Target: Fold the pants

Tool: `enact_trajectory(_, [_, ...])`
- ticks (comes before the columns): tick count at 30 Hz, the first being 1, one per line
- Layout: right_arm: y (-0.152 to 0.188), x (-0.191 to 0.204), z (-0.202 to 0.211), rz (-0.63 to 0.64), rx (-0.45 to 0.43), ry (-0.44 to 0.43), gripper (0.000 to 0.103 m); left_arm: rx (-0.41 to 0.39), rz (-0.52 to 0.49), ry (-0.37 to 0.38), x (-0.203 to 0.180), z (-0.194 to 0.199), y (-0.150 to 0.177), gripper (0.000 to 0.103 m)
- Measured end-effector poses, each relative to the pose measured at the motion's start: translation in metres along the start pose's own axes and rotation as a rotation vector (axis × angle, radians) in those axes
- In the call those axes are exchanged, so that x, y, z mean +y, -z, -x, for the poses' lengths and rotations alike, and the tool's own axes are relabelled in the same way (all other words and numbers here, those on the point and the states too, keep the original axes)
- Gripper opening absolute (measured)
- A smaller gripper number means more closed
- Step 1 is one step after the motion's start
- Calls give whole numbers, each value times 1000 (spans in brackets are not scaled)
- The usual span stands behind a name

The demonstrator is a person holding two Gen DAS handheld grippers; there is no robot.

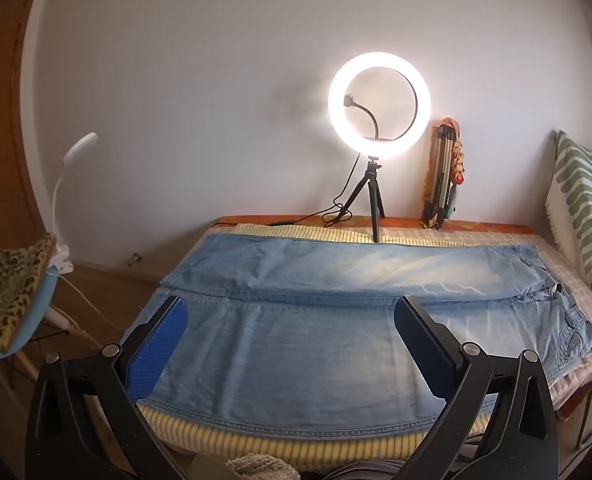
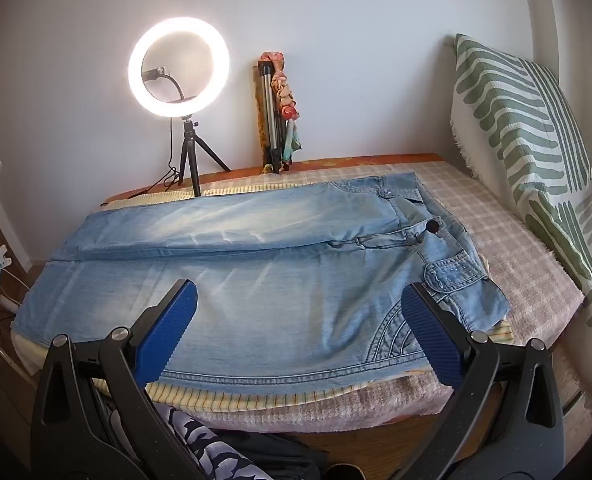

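On the bed (image 2: 508, 240), light blue denim pants (image 2: 255, 280) lie flat, legs side by side, waistband and dark button to the right; their left hems run out past the mattress edge. Both the left tool (image 1: 289, 344) and the right tool (image 2: 300, 328) hover spread wide, empty. Behind, a ring light (image 2: 178, 66) glares.

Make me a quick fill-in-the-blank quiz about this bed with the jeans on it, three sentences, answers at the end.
1. The jeans lie spread flat on the ____.
2. The ring light at the wall is switched ____.
3. The left tongs and the right tongs both stand ____, gripping nothing.
4. The green-patterned pillow leans up at the waistband end of the jeans, on the ____ side of the right wrist view.

Answers: bed; on; open; right
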State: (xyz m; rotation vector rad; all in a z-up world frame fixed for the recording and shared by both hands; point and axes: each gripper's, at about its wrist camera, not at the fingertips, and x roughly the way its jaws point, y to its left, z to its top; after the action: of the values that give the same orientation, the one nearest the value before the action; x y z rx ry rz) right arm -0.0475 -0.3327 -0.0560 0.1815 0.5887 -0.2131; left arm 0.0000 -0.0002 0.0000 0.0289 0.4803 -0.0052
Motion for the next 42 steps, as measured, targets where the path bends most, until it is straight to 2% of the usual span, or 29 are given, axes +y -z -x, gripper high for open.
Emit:
enact_trajectory(10, [0, 3, -4, 4, 6, 3, 103, -4, -11, -4, -7, 1, 5, 103])
enact_trajectory(42, [0, 2, -4, 7, 4, 4, 103, -2, 7, 0, 2, -3, 0, 103])
